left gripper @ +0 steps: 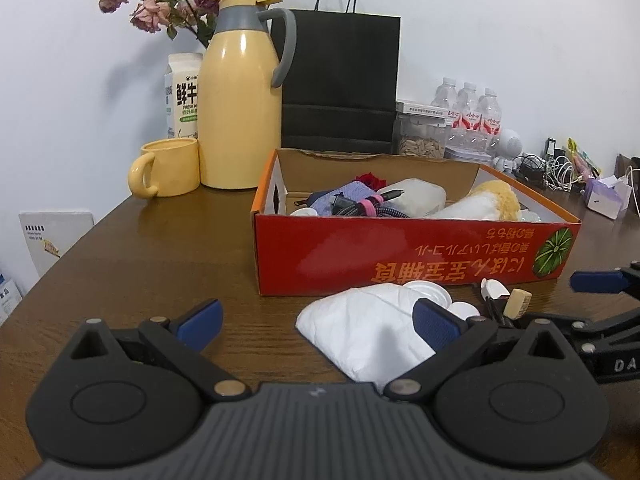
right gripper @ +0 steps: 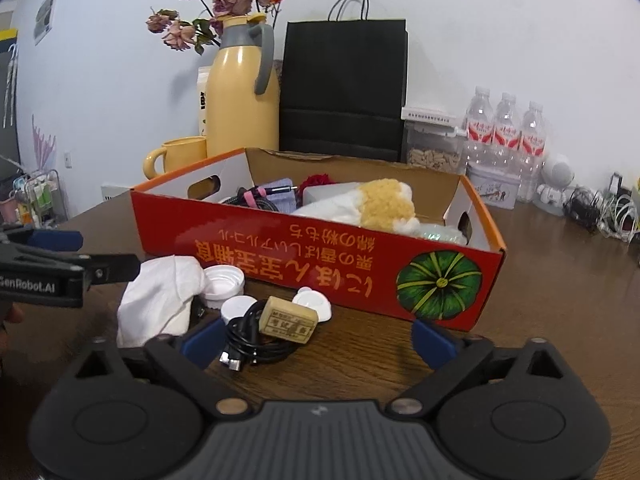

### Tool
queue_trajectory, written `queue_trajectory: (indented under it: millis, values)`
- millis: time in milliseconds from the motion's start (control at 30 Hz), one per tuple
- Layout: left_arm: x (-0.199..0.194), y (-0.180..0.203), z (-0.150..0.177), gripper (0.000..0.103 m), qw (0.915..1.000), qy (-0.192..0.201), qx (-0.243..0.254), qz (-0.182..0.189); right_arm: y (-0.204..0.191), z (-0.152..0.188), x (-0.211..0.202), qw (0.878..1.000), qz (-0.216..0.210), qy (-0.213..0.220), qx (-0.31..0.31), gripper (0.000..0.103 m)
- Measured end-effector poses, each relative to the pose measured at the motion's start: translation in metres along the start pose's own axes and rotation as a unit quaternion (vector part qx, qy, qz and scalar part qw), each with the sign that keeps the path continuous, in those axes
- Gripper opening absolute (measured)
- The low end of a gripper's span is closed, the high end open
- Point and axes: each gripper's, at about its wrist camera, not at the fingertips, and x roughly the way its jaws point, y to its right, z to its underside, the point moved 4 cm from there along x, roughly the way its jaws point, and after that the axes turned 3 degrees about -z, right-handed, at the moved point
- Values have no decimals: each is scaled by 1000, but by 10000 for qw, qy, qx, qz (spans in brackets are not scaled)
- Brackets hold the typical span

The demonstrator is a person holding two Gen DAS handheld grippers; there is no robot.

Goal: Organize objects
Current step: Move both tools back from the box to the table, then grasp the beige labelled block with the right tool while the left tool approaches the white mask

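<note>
A red cardboard box stands on the brown table and holds a towel, cables and pouches. In front of it lie a crumpled white cloth, white caps, a coiled black cable and a tan block. My left gripper is open, low over the table, its right finger against the cloth's right side. My right gripper is open too. The cable and the block lie just ahead of its left finger, and the pads touch nothing.
Behind the box stand a yellow thermos, a yellow mug, a milk carton, a black paper bag, a seed jar and water bottles. Tangled chargers lie at the far right.
</note>
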Motion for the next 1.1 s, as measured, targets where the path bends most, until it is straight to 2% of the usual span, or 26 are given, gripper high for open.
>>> queue_trajectory:
  millis: [233, 333, 400, 500, 567, 800, 1100]
  values:
    - [0, -2, 0, 103, 10000, 15, -68, 40, 3, -5, 14, 9984, -286, -119, 466, 76]
    - [0, -2, 0, 103, 10000, -4, -73, 37, 3, -7, 20, 9970, -429, -159, 626, 60]
    - [1, -2, 0, 103, 9999, -22, -90, 43, 1, -7, 20, 9964, -517, -150, 652, 43]
    - [1, -2, 0, 103, 9999, -41, -104, 40, -2, -8, 17, 9970, -520, -54, 564, 40]
    - [2, -2, 0, 103, 9999, -69, -113, 37, -3, -8, 15, 9974, -492, 21, 522, 30]
    - [6, -4, 1, 103, 9997, -191, -179, -12, -6, -11, 6, 9978, -469, 276, 384, 29]
    - [12, -4, 5, 103, 9984, -470, -298, -96, -6, -13, -4, 9978, -164, 618, 166, 29]
